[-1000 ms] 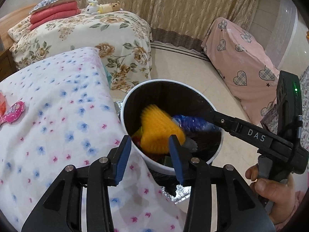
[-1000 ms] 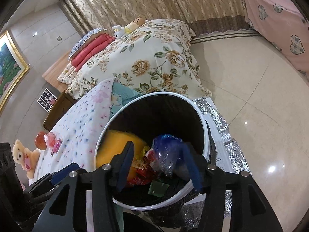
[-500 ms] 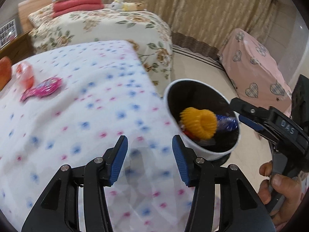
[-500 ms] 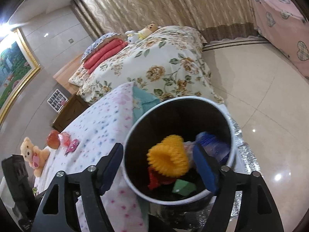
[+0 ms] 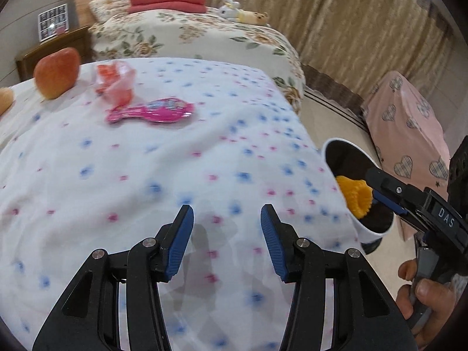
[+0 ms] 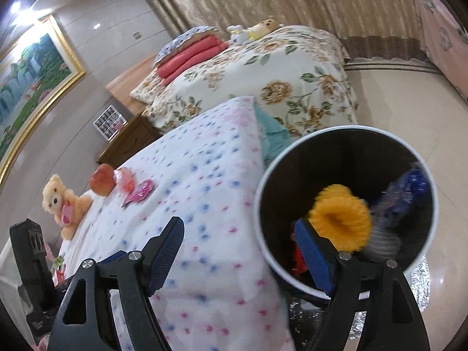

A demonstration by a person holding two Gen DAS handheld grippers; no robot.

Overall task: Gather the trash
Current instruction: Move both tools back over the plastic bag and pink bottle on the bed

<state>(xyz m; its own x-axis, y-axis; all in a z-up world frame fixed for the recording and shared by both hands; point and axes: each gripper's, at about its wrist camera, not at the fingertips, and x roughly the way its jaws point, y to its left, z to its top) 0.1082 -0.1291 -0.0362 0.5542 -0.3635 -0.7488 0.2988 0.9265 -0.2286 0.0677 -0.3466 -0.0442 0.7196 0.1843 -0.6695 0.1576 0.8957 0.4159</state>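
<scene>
Both claws empty, next trash up the bed.

The left claw (image 5: pixel 226 234) and right claw (image 6: pixel 239 251) are both spread, holding nothing. The pink wrapper (image 5: pixel 152 111) lies ahead-left of the left claw, long axis crosswise, nearer that hand; the bin (image 6: pixel 264 175) sits right.

A round white-rimmed trash bin (image 6: pixel 345 201) stands right of the dotted-cloth table (image 5: pixel 175 175); inside lies a yellow ruffled ring (image 6: pixel 339 216). Far left on the table sit a red apple (image 5: pixel 57 71) and a pink plastic toy (image 5: pixel 152 112).
</scene>
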